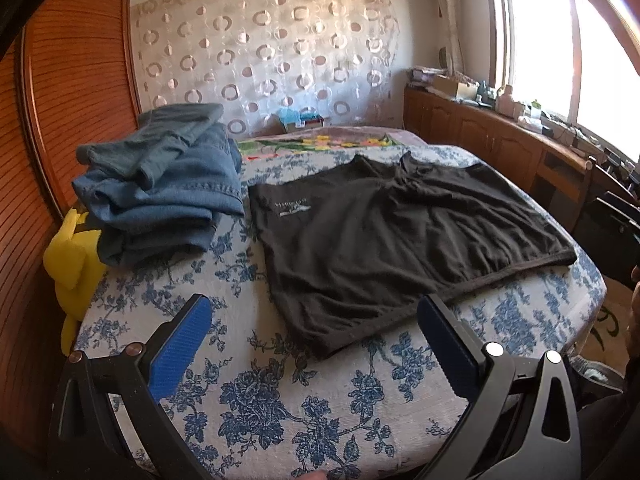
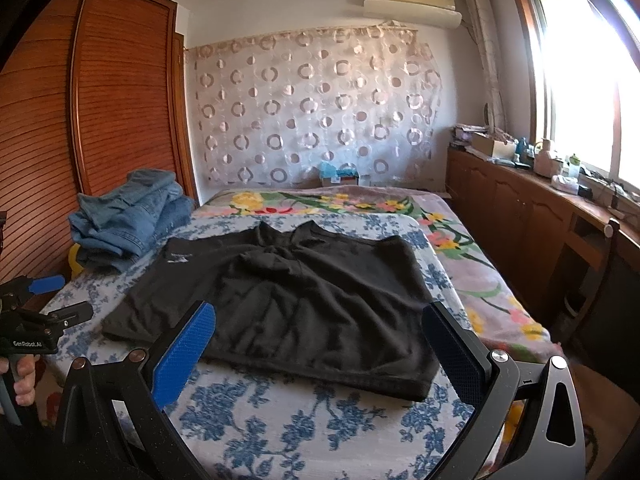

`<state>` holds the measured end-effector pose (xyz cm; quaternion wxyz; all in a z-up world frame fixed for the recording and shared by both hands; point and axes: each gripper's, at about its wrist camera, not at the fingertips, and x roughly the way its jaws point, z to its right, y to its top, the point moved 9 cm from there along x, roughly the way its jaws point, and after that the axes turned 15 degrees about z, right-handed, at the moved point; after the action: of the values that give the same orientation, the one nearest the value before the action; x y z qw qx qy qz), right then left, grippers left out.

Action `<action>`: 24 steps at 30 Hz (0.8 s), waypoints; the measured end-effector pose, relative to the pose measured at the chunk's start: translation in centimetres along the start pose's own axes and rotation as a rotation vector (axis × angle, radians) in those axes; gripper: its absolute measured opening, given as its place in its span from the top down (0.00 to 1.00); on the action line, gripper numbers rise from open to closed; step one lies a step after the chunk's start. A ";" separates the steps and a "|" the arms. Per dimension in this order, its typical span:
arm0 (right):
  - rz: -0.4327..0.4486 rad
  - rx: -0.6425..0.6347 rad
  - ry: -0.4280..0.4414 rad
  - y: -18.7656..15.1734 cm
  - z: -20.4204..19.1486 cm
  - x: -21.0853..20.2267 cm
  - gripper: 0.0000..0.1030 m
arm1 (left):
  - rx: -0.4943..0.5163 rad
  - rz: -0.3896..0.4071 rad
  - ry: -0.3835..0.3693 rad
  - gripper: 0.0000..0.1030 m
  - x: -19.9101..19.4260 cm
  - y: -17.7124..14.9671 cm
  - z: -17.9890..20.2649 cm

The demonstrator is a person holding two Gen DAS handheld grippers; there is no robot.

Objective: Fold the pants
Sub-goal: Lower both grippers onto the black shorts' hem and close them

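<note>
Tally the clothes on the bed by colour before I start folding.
Black garment, spread flat: 1
Blue denim pile, folded: 1 stack; I cannot count its pieces
Total: 2 groups. Left gripper and right gripper are both open, holding nothing.

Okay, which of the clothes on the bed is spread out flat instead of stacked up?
The black garment, spread flat on the blue-flowered cover. The blue denim pieces sit heaped in a pile at the far left.
</note>
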<state>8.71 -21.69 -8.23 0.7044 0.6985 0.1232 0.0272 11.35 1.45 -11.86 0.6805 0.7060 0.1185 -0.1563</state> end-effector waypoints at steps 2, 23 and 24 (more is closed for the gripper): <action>-0.009 -0.005 -0.002 -0.2 0.0 0.0 0.01 | 0.004 -0.013 -0.008 0.00 0.4 -0.5 0.0; -0.203 0.021 -0.013 -2.3 3.5 -1.2 0.36 | -0.030 -0.121 -0.021 0.05 3.5 -4.8 -2.2; -0.204 0.024 -0.020 -2.1 3.7 -1.4 0.37 | -0.033 -0.123 -0.030 0.07 3.6 -4.8 -2.2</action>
<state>7.85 -25.65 -10.15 0.6962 0.6911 0.1870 -0.0528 12.93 3.69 -17.62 0.6830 0.6834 0.1540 -0.2066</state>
